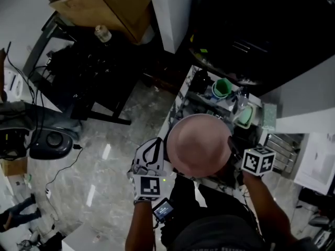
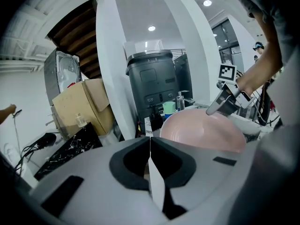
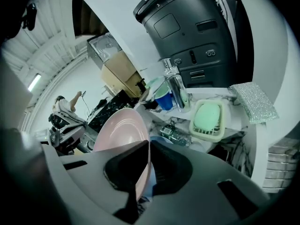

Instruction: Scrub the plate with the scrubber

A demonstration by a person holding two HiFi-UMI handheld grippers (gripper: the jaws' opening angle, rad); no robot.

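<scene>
In the head view a pink plate (image 1: pixel 199 143) is held up over the sink, its underside toward me. My right gripper (image 1: pixel 233 150) grips its right rim. In the right gripper view the plate (image 3: pixel 119 132) stands on edge, and my right gripper (image 3: pixel 147 146) is shut on its rim. My left gripper (image 1: pixel 156 144) hovers just left of the plate, apart from it. The left gripper (image 2: pixel 150 149) has its jaws together with nothing between them, and beyond it I see the plate (image 2: pixel 201 130) with the right gripper (image 2: pixel 218 108) on it. The silvery-green scrubber (image 3: pixel 253 102) lies on the counter ledge.
A soap dish with green soap (image 3: pixel 208 116) sits beside the chrome tap (image 3: pixel 176 88), with a cup (image 3: pixel 161 95) behind. A small bottle (image 3: pixel 176 135) lies in the sink. A dark bin (image 3: pixel 197 32) stands behind the counter. A cardboard box (image 1: pixel 104 4) rests on a black table at the left.
</scene>
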